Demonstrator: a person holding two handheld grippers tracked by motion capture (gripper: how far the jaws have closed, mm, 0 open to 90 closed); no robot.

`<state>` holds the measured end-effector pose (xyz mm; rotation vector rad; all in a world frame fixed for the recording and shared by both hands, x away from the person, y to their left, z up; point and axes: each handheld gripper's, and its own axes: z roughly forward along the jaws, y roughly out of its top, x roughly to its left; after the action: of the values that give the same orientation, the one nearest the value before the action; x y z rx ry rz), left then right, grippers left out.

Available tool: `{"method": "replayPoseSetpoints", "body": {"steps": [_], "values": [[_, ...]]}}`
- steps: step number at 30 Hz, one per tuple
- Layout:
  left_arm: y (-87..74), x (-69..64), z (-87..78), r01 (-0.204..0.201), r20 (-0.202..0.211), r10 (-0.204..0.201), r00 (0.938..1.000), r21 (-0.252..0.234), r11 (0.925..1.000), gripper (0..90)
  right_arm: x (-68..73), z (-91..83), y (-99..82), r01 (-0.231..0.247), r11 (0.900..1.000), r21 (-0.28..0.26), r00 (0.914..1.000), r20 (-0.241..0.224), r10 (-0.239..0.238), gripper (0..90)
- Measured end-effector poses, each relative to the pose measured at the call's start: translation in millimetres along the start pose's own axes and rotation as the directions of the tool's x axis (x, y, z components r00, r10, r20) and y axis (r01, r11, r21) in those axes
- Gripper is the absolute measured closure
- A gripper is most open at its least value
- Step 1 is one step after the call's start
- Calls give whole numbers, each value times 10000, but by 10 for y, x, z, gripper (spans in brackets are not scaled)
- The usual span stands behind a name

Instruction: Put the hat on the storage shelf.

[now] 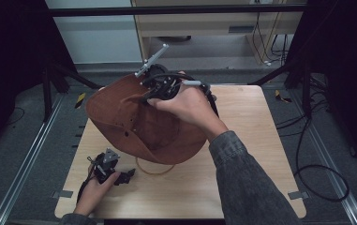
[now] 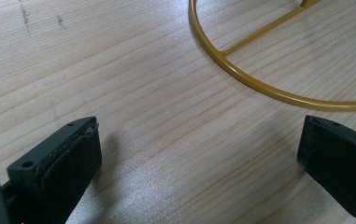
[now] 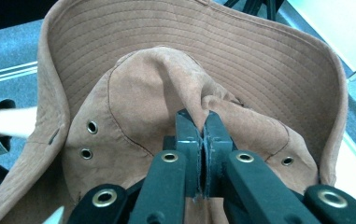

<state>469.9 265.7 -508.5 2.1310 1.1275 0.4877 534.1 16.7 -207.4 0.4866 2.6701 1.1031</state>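
Hat (image 1: 138, 123): brown suede bucket type, held up off table (image 1: 251, 140) over its middle-left, tilted, brim facing cam in right gripper view.
Left side, hand: left hand (image 1: 94, 190) lay low on table nr front-left corner, sleeve cut off by bottom edge of high view.
Left gripper (image 1: 128, 175): jaws stood wide apart, nothing btwn them; in left gripper view bare wood showed across the gap.
Yellow wire ring (image 2: 259, 84): flat on table just ahead of left jaws, apart from them; in high view mostly hidden under hat, a short arc showing below brim.
Ring detail: cross-bar ran off top edge of left gripper view; what ring belongs to couldn't be told.
Right gripper (image 3: 202, 133): jaws pinched together on a fold of hat crown, fabric bunched btwn pads.
Right hand (image 1: 190, 105): covered most of gripper body in high view; jaw tips hidden behind hat there.
Hat eyelets: visible on crown side in right gripper view; far rim cut by frame top.
Room: right half of table bare wood, open to its right edge.
Edges: hat's left brim hung nr table's left edge, partly past back edge.
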Motion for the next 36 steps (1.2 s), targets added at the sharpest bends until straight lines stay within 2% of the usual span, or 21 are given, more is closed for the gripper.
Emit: {"method": "replayPoseSetpoints", "body": {"steps": [16, 29, 36], "values": [[0, -2, 2, 18, -3, -18, 10000, -21, 10000, 0, 25, 88, -43, -20, 10000, 75, 9998, -181, 21, 846], [0, -2, 2, 15, -8, -15, 10000, -16, 10000, 0, 82, 123, -111, 138, 9998, 167, 9989, -446, -130, 796], [1, -2, 2, 15, -10, -15, 10000, -11, 10000, 0, 76, 131, -164, 124, 9997, 206, 9990, -431, -115, 810]]}}
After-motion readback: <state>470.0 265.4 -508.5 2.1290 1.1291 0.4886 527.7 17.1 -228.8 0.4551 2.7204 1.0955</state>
